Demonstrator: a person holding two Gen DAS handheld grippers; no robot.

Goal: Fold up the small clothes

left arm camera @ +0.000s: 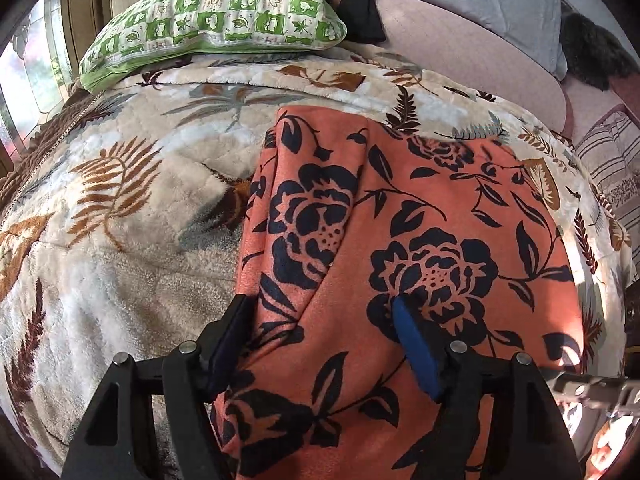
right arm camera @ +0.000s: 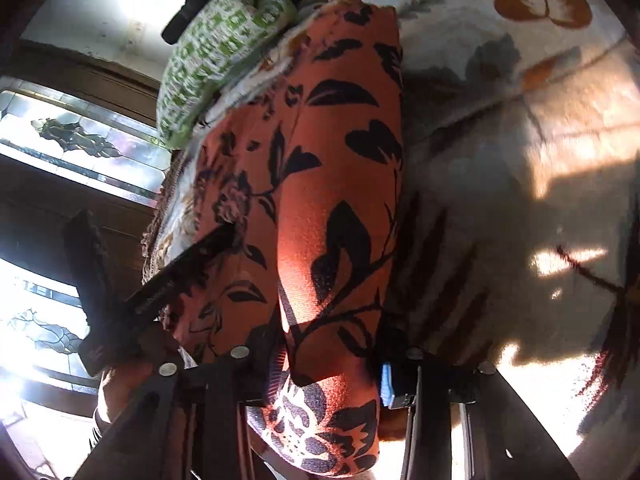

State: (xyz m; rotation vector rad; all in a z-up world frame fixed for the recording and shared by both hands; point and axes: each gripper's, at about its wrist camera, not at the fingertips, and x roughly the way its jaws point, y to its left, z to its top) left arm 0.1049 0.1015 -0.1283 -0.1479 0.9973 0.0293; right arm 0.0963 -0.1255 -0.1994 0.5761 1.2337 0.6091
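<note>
The cloth (left arm camera: 420, 216) is orange with black flowers, and it lies folded on a blanket (left arm camera: 120, 208) covering the bed, its left side doubled over into a long flap that runs away from the left wrist camera. In the right wrist view the same cloth (right arm camera: 340, 168) reads as a long rounded fold stretching away toward the pillow.

The left gripper (left arm camera: 318, 316) hangs just over the near end of the cloth with its fingers (left arm camera: 416, 356) spread wide; one finger sits at the cloth's left edge, the other over a black flower, and neither pinches the fabric.

The right gripper (right arm camera: 326, 364) has the near end of the fold between its fingers, which stand narrow, close against both sides of the cloth. They look to press on it (the view is blurred, so the contact is not fully clear). The left gripper shows at the left of that view as a dark shape.

Beyond the cloth, a green checked pillow (left arm camera: 216, 20) rests at the far edge of the blanket, with a dark garment (left arm camera: 352, 4) just behind it. Patches of sunlight fall on the blanket to the right.
</note>
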